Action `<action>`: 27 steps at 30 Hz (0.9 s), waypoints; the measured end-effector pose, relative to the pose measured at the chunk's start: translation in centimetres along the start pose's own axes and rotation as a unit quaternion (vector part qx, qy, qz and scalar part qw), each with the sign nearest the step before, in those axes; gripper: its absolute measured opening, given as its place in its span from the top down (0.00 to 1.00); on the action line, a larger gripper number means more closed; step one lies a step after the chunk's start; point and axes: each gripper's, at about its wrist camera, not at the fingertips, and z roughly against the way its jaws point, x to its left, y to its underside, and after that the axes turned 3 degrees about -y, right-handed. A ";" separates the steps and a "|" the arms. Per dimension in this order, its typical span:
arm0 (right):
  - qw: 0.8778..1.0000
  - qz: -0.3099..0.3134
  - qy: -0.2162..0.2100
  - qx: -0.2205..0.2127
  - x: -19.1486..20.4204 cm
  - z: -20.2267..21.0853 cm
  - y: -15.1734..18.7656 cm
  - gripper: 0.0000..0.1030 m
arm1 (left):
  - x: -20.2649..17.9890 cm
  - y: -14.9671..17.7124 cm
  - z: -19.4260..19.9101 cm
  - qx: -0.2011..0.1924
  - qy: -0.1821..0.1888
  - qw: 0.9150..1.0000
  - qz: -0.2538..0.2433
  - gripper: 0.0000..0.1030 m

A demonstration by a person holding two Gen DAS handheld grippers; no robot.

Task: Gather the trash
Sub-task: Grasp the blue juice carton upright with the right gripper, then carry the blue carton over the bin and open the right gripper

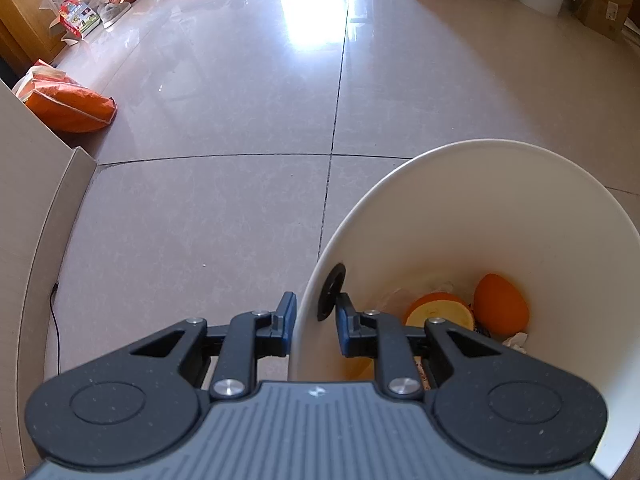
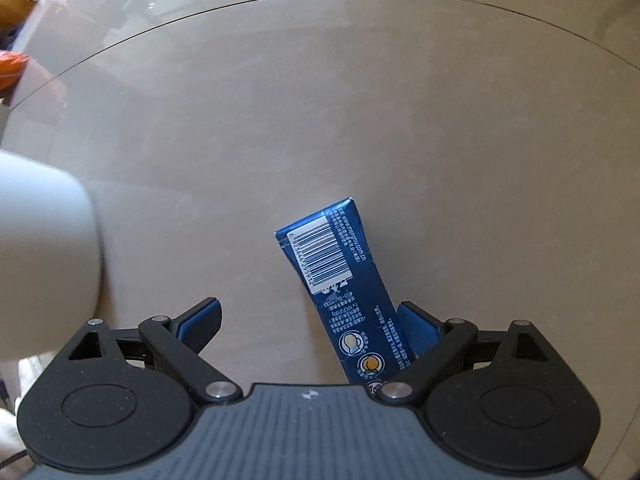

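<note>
Trash is showing in two places: a flattened blue carton (image 2: 340, 280) is lying on the tiled floor (image 2: 440, 140), and orange peels (image 1: 500, 308) are sitting at the bottom of the white bin (image 1: 520, 200). I am keeping the left gripper (image 1: 314, 320) pinched on the bin's rim, one finger outside the wall and one inside. I am holding the right gripper (image 2: 310, 322) spread wide over the carton, whose near end is lying between the fingers, close to the right-hand pad (image 2: 416, 328).
</note>
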 end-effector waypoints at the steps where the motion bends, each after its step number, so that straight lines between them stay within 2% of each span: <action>1: 1.000 0.006 -0.001 0.004 0.5 -0.2 0.2 0.06 | 0.0 0.0 0.0 0.000 0.000 1.000 0.000 0.81; 3: 0.999 0.034 0.018 0.001 1.8 -0.5 0.6 0.07 | 0.0 0.0 0.0 0.000 0.000 1.000 -0.001 0.81; 7: 0.988 0.127 0.090 -0.010 4.4 -1.5 1.2 0.24 | 0.0 0.0 0.0 -0.001 -0.001 1.000 -0.002 0.81; 13: 0.982 0.153 0.109 -0.025 4.9 -2.1 0.8 0.41 | 0.1 0.0 0.1 -0.001 0.000 1.000 -0.001 0.81; 14: 0.981 0.154 0.112 -0.024 2.9 -1.7 2.2 0.50 | 0.1 0.0 0.1 -0.001 0.000 1.000 -0.001 0.81; 15: 0.982 0.152 0.113 -0.023 1.8 -1.4 3.4 0.53 | 0.1 0.0 0.1 -0.001 -0.001 1.000 -0.002 0.81; 19: 0.981 0.151 0.118 -0.023 1.8 -1.5 3.7 0.63 | 0.1 0.0 0.1 -0.001 -0.001 1.000 -0.003 0.81; 27: 0.983 0.135 0.127 -0.021 2.7 -0.5 4.0 0.64 | 0.1 0.1 0.2 -0.003 -0.002 1.000 -0.006 0.81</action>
